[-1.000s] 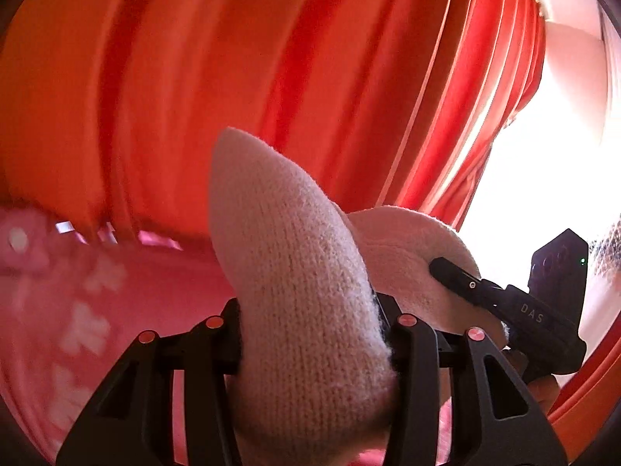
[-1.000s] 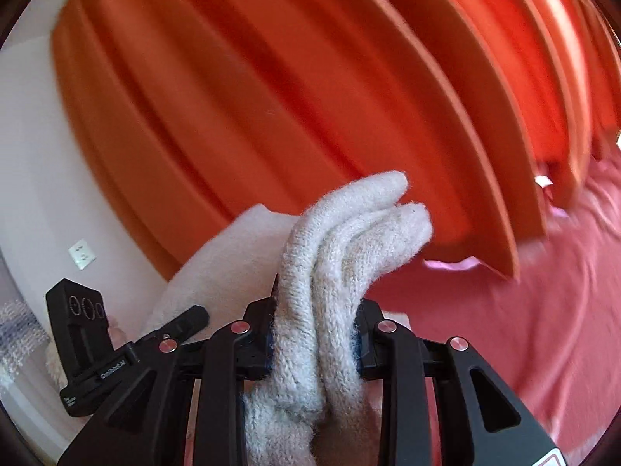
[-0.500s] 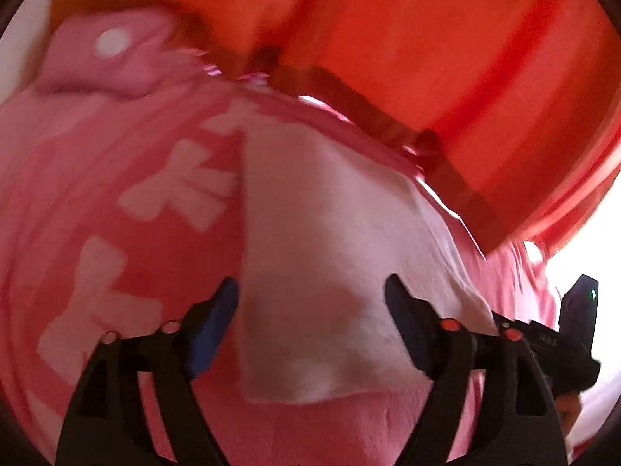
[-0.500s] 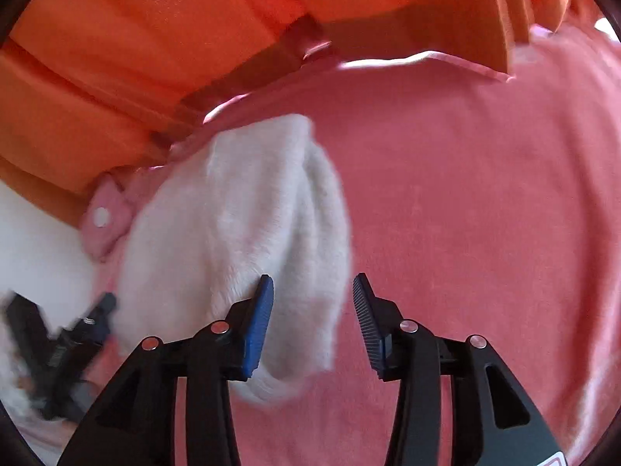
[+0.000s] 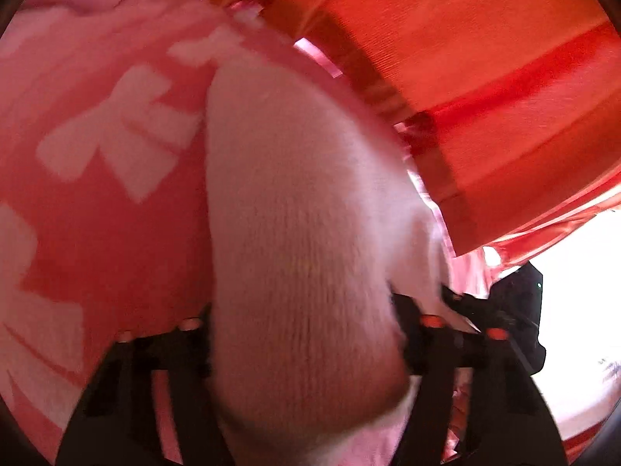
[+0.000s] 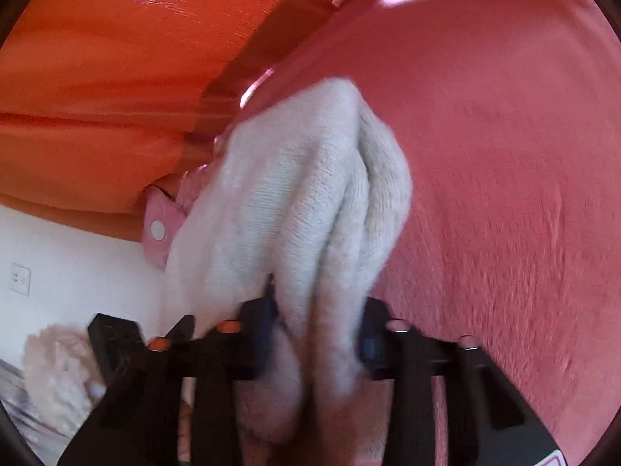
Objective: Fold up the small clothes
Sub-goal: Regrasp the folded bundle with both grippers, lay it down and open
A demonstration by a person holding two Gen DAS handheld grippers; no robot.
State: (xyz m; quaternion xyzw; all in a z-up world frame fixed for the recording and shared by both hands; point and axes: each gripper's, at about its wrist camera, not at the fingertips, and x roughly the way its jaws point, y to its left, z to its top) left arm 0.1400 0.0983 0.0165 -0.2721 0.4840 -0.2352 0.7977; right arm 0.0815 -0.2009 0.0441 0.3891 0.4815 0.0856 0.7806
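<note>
A white knit garment [image 5: 295, 178] lies bunched on the pink bedcover [image 5: 97, 202]. Its near left end fills the gap of my left gripper [image 5: 302, 318], whose jaws are closing with both pads against the cloth. In the right wrist view the garment [image 6: 302, 194] shows as thick folded layers. My right gripper [image 6: 318, 310] has its jaws closing on the near right end, and the blue pads pinch the folds. The right gripper [image 5: 516, 310] shows at the right edge of the left view, and the left gripper [image 6: 116, 334] at the lower left of the right view.
An orange curtain [image 5: 485, 77] hangs close behind the bed's far edge. The bedcover carries white bow shapes on the left and is plain pink [image 6: 504, 155] on the right. A pink piece with a white snap button [image 6: 159, 229] lies by the garment. A white wall with a socket [image 6: 19, 279] is at left.
A second ago both grippers held the garment up before the curtain. They came down to the bed and opened with the garment lying flat. Now both have closed on it again.
</note>
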